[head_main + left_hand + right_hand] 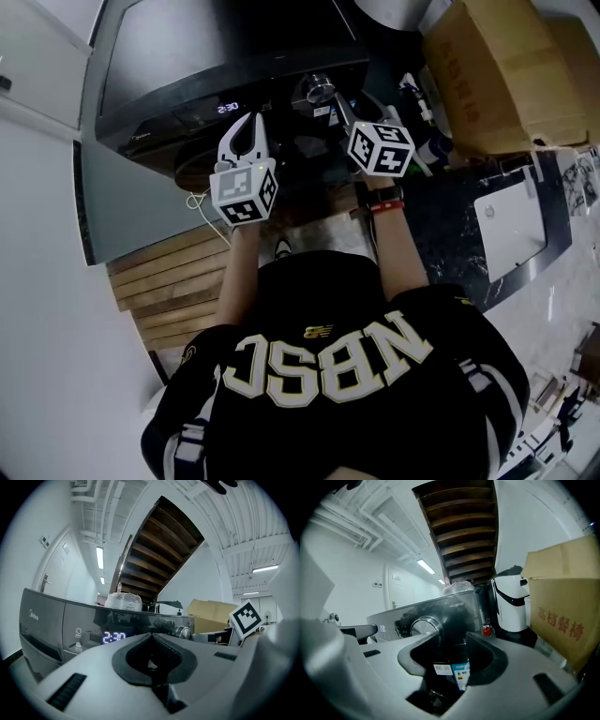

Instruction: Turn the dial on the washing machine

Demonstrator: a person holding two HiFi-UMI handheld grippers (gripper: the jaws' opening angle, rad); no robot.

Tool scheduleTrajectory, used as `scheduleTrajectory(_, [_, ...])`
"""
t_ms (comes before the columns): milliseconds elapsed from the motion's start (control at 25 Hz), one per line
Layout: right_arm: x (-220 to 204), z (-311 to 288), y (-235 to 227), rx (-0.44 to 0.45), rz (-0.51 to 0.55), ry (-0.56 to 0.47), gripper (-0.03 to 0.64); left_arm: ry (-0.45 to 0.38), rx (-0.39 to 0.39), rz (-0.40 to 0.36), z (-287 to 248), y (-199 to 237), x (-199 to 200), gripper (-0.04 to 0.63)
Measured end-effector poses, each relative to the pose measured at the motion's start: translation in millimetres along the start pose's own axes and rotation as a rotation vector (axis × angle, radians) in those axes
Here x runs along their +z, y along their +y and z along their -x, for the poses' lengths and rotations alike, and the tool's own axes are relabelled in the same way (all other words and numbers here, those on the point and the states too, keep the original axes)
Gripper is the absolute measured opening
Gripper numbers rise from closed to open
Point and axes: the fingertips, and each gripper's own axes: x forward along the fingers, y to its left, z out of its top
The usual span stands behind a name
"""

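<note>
Likely rigid, slick and click-stopped, the chrome dial (423, 626) sits on the washing machine (187, 56) front panel beside the lit display (227, 108), best pinched across its rim; right gripper (452, 637) jaws stand apart near it, left gripper (151, 635) jaws together, empty.

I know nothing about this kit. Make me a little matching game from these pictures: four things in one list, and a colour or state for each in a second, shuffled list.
Things:
1. dial
2. cardboard box
3. display
4. left hand-held gripper

Colours or states:
A. jaws together
B. glowing digits
C. shiny silver
D. brown with red print

Pairs: 1-C, 2-D, 3-B, 4-A.
</note>
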Motion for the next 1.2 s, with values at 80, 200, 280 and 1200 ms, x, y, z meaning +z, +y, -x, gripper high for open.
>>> scheduleTrajectory(80, [0.4, 1.0, 0.7, 0.007, -0.006, -0.002, 0.172, 0.001, 0.000, -0.002, 1.1, -0.5, -0.2, 0.014])
scheduleTrajectory(200, [1.5, 2.1, 2.8, 0.013, -0.005, -0.013, 0.171, 0.005, 0.000, -0.003, 2.5, -0.8, -2.1, 0.014])
scheduleTrajectory(280, [3.5, 2.9, 8.5, 0.025, 0.026, -0.023, 0.182, 0.007, 0.001, -0.003, 3.7, -0.9, -3.2, 0.014])
scheduleTrajectory(1200, [-3.9, -16.6, 47.8, 0.070, 0.077, -0.058, 0.264, 0.004, 0.041, -0.001, 22.1, 16.5, -3.5, 0.014])
